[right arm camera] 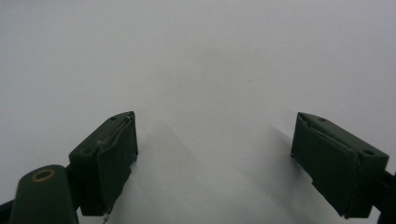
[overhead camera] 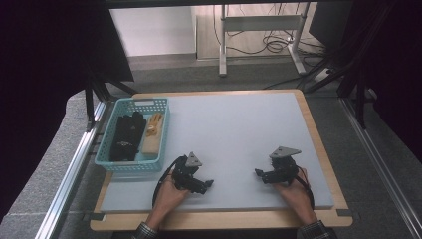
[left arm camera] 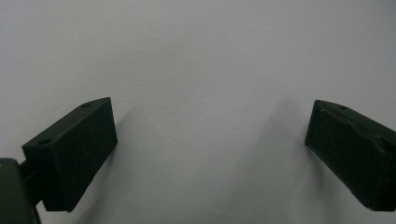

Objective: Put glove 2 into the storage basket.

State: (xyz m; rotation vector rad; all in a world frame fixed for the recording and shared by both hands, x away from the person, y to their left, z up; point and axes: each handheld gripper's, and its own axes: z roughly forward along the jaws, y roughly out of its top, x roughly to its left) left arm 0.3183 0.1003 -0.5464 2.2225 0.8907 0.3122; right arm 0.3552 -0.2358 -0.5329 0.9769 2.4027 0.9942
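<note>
The left gripper [overhead camera: 209, 184] rests low near the front of the grey mat [overhead camera: 234, 124], held in the person's left hand [overhead camera: 169, 194]; in the left gripper view its jaws stand wide apart, released, with bare mat between them. The right gripper [overhead camera: 258, 173] sits level with it toward the front right, in the right hand [overhead camera: 293, 191]; its jaws are likewise spread and grasp nothing. The two grippers point inward at each other, apart, with open mat between.

The nearest things lie in the teal basket [overhead camera: 130, 167] at the mat's left edge, just behind and left of the left gripper: a black glove [overhead camera: 125, 134] along its left side, a yellow glove [overhead camera: 155, 124] toward the back right, a pale block [overhead camera: 152, 143] in front of that.

The middle, back and right of the mat are free; a wooden border [overhead camera: 318, 134] frames it, and the basket overhangs the left border slightly.

No writing on the gloves or the block can be read.
</note>
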